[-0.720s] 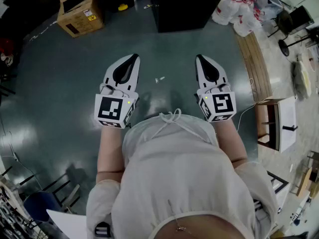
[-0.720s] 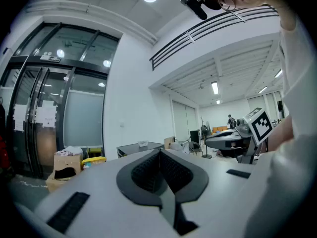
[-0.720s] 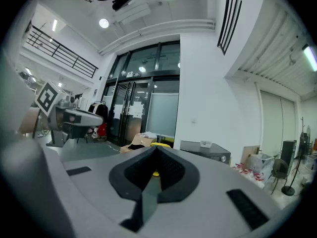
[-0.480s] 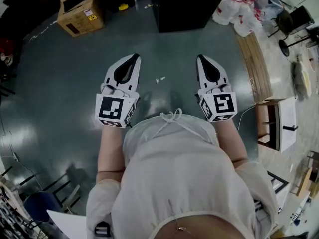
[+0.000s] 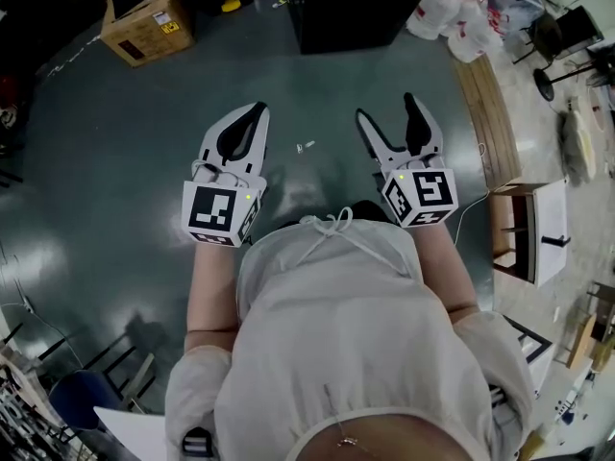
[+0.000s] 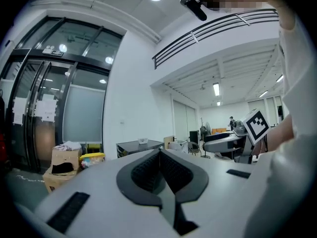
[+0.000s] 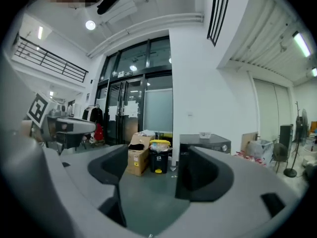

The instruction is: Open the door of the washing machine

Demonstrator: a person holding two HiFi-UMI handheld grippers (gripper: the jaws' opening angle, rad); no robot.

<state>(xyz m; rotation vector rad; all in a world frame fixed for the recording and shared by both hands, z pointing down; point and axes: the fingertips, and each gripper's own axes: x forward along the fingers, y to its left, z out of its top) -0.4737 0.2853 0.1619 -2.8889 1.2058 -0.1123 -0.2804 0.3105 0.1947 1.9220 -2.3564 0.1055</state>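
Left hand-held gripper (image 5: 254,113): smooth white plastic shell. Its dark ribbed pads are pressed tip to tip, with nothing between them. Seen from above, the closed pair makes a pointed leaf shape.

Right hand-held gripper (image 5: 386,109): same white shell. Its jaws are spread wide in a fork and hold nothing. Only floor and clutter show through the gap in its own view.

Washing machine (image 5: 351,8): a dark, boxy cabinet with a flat top, standing on the floor straight ahead of me against a white wall (image 7: 198,83). A small pale object sits on its lid. It is well apart from both grippers. I cannot make out the door from here.

Floor (image 5: 115,161): dark grey-green, smooth and glossy, with pale glare patches.

Around the machine:
- An open brown cardboard box (image 5: 144,22) lies off to the left.
- A black bin (image 7: 159,160) with a yellow lid stands just beside the box.
- A heap of white plastic bags (image 5: 452,22) lies on the right.
- A long wooden plank (image 5: 490,123) runs past the bags.
- Tall, dark-framed glass doors (image 7: 124,113) stand left of the wall.
- Round lights are set in the ceiling.
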